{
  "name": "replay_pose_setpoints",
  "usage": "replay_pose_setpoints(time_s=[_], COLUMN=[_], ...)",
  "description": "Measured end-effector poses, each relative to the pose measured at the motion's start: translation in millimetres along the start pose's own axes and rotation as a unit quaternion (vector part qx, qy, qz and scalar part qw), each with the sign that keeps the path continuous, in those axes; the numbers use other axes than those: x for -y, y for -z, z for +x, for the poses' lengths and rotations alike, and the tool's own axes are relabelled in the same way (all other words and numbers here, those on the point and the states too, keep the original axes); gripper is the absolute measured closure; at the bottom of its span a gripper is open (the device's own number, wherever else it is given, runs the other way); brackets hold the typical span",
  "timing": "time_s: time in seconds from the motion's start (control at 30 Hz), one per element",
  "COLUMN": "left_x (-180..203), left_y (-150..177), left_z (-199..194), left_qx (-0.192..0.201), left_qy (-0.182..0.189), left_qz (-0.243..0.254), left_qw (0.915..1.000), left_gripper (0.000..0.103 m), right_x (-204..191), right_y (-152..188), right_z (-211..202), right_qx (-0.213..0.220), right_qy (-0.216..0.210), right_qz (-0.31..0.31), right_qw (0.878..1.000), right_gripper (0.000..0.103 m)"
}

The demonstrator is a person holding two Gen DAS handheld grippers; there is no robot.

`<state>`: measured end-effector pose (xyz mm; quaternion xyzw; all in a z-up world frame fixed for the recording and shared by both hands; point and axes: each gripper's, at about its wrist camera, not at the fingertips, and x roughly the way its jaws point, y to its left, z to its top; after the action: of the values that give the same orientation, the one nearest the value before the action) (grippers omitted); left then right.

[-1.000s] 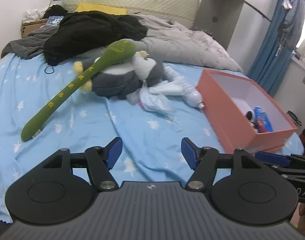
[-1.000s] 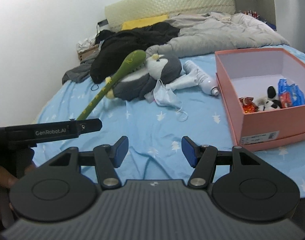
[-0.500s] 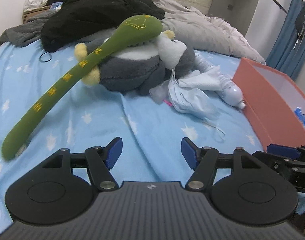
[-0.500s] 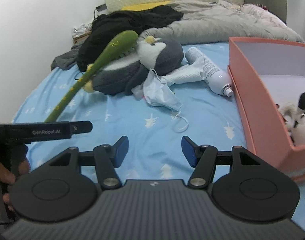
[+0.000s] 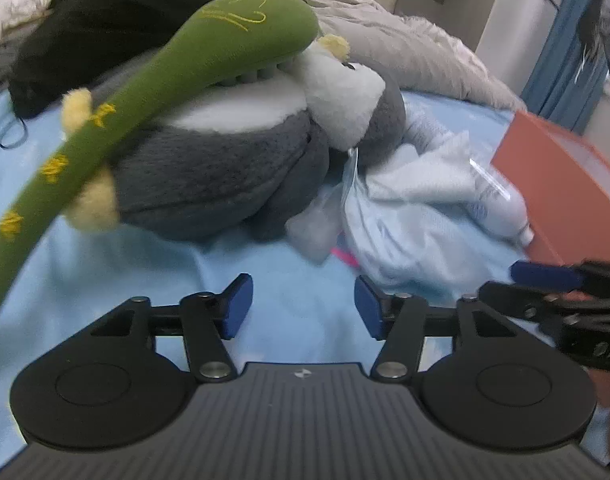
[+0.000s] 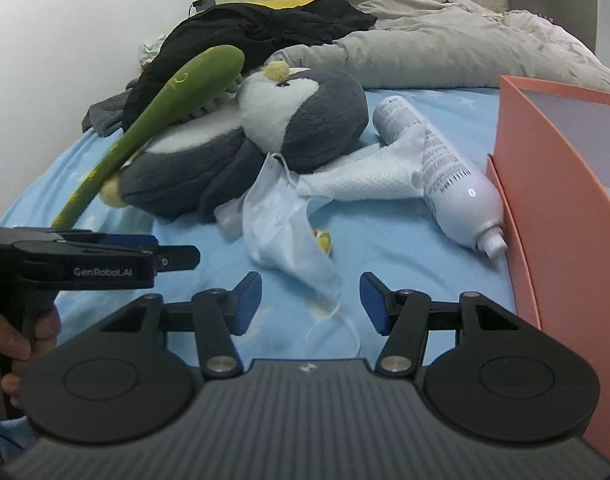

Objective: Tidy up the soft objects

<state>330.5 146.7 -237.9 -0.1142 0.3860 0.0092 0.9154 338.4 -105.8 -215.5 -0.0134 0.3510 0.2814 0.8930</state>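
Note:
A grey and white plush penguin (image 5: 221, 172) (image 6: 305, 120) lies on the blue bed sheet (image 5: 301, 292). A long green plush stick (image 5: 153, 80) (image 6: 177, 92) leans across it. A crumpled face mask (image 5: 401, 236) (image 6: 285, 224) and a white cloth (image 6: 365, 176) lie to its right. My left gripper (image 5: 303, 306) is open and empty, just short of the penguin. My right gripper (image 6: 309, 302) is open and empty, with the mask's lower edge between its fingers. The left gripper also shows in the right wrist view (image 6: 117, 260).
An orange box (image 6: 565, 200) (image 5: 553, 184) stands at the right. A white bottle (image 6: 449, 176) lies against it. Black clothes (image 6: 257, 32) and a grey duvet (image 6: 445, 52) are piled behind the penguin. A small yellow item (image 6: 323, 238) lies under the mask.
Both grippers have moved forward toward the penguin and the mask, which now look much larger. Both stay open.

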Motion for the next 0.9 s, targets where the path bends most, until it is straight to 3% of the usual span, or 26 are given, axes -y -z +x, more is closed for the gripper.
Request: replay_pose_setpoints(time_s=[0.2,0.3,0.4,0.53,0.9], left_x=[-5,-5,-4,-2,8], left_y=[-11,-15,-16,-16,-8], left_z=[24,35,42,39,-20], left_qx=[0.011,0.012,0.017,0.021,0.049], left_qy=[0.029,0.039,0.035,0.032,0.011], left_qz=[-0.047,-0.064,-0.071,-0.064,-0.064], left_qw=[0.9984,0.9971,0.9967,0.9972,0.9967], left_gripper=[0.064,0.074,0.083,0.09,0.097], right_x=[6,5,3,2,-18], right_y=[-7,-9,-9,-11,-15], right_z=[27,38,45,47,0], right_qx=[-0.004,-0.012,-0.02,-0.027,-0.003], right_qy=[-0.01,-0.026,-0.037,-0.058,-0.093], right_qz=[-0.001,0.001,-0.002,0.005,-0.003], right_qw=[1.0,1.0,0.999,0.998,0.996], right_gripper=[0.054,0.066,0.069,0.094,0.098])
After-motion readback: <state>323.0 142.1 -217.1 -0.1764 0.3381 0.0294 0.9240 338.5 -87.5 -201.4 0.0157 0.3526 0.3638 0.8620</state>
